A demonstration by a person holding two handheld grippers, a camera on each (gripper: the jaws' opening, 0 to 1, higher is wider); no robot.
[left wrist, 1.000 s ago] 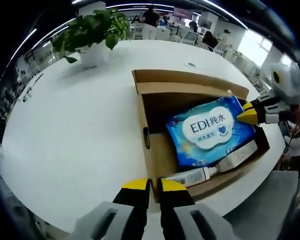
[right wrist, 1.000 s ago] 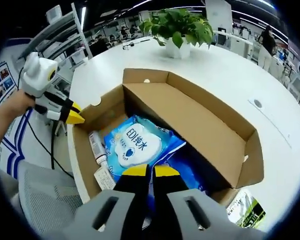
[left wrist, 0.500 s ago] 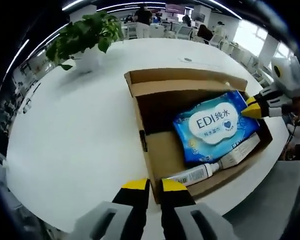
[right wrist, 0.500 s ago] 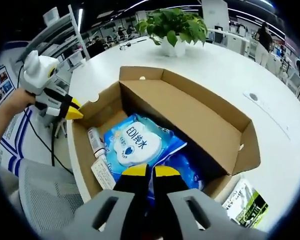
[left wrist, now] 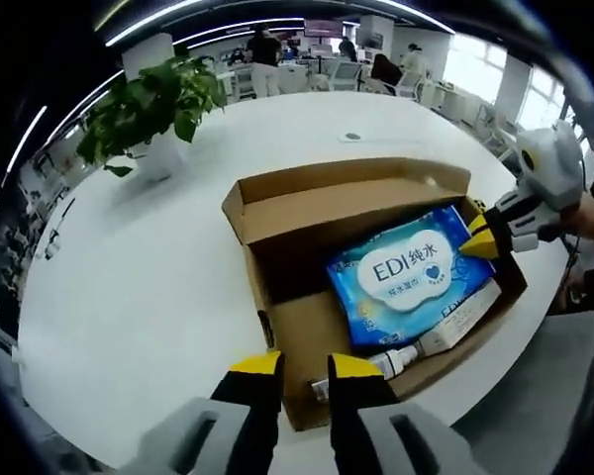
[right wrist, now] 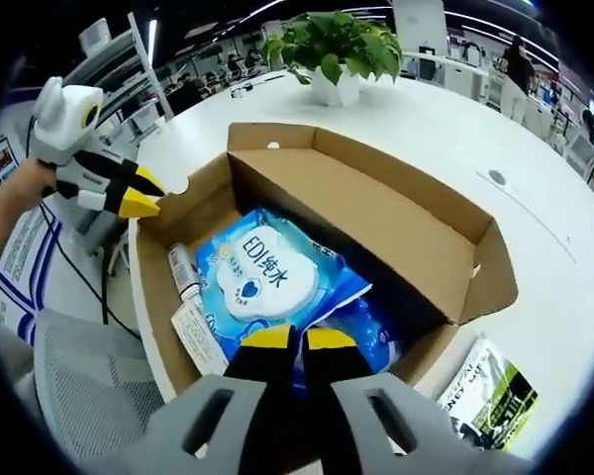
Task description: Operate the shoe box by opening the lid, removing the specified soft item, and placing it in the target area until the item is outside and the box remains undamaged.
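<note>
- Cardboard shoe box point(left wrist: 277, 336) lies open on a round white table point(left wrist: 148, 287), its lid point(right wrist: 376, 223) folded back on the far side in the right gripper view.
- Blue wet-wipes pack point(right wrist: 262, 282) rests inside the box, label up, beside a small white bottle point(right wrist: 184, 273) and a flat white carton point(right wrist: 200, 336) along one wall.
- Right gripper point(right wrist: 285, 338) reaches in from the near edge, its yellow-tipped jaws pressed together over the near end of the wipes pack; whether they pinch the wrapper cannot be told.
- Left gripper point(left wrist: 302, 364) hovers at the near end wall of the box, jaws slightly apart, nothing between them.
- In the right gripper view a hand point(right wrist: 15, 188) holds that left gripper level at the box's left corner.
- Potted plant point(right wrist: 337, 54) stands far on the table; a printed packet point(right wrist: 490, 391) lies on the table right of the box.
</note>
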